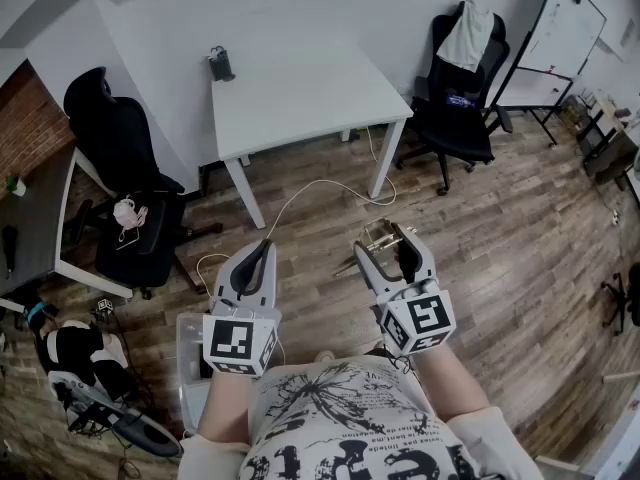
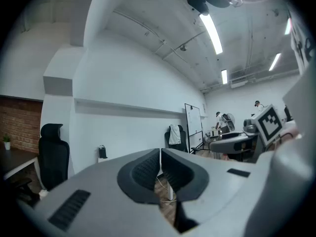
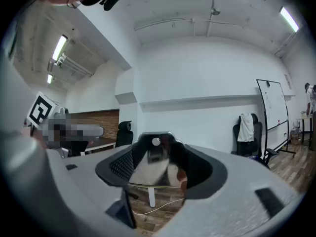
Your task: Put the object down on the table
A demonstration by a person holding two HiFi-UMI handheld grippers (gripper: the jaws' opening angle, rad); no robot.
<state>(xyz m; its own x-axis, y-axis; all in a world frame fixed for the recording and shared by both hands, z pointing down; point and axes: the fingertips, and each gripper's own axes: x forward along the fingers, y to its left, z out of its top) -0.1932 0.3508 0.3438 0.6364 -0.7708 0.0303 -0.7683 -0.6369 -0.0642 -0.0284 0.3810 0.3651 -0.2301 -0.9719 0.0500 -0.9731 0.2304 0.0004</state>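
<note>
My right gripper [image 1: 385, 245] is shut on a clear, glassy container [image 1: 374, 234], which fills the space between its jaws. In the right gripper view the container [image 3: 150, 168] shows a see-through wall with pale reflections, and both dark pads press on its sides. It hangs above the wooden floor, well short of the white table [image 1: 300, 98]. My left gripper [image 1: 262, 255] is level beside it to the left. Its jaws are shut together with nothing between them, as the left gripper view [image 2: 160, 168] also shows.
A small black object [image 1: 221, 64] stands at the table's far left corner. Black office chairs stand at left [image 1: 120, 143] and at right [image 1: 462, 93], the right one draped with a white garment. A whiteboard [image 1: 562, 36] leans far right. A white cable [image 1: 320, 190] lies on the floor.
</note>
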